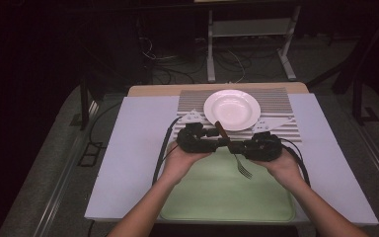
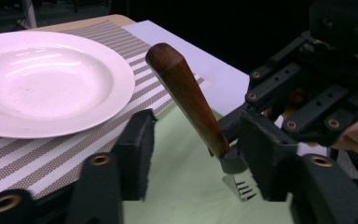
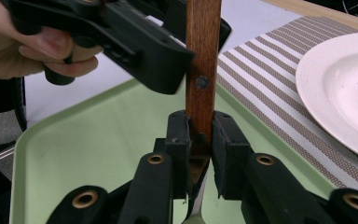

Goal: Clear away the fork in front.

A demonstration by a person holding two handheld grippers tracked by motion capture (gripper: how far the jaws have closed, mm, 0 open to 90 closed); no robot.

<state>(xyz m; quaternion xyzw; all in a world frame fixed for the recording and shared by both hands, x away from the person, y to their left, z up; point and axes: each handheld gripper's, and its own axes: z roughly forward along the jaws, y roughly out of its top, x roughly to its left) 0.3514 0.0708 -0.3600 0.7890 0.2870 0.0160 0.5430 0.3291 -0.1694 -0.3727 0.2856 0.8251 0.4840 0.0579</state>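
The right gripper (image 3: 200,140) is clamped on the wooden-handled steel fork (image 2: 191,100) near the handle's lower end, so the brown handle points toward twelve o'clock and the tines hang over the pale green plastic tray (image 1: 202,197). The left gripper (image 2: 193,154) has its jaws parted around the handle, pads not yet pressing, seemingly set to take it over. The white round ceramic plate (image 1: 232,109) waits on the striped woven placemat (image 1: 281,106), at twelve o'clock of the hands.

Plate (image 1: 232,109) on mat (image 1: 281,106), behind tray (image 1: 212,192)
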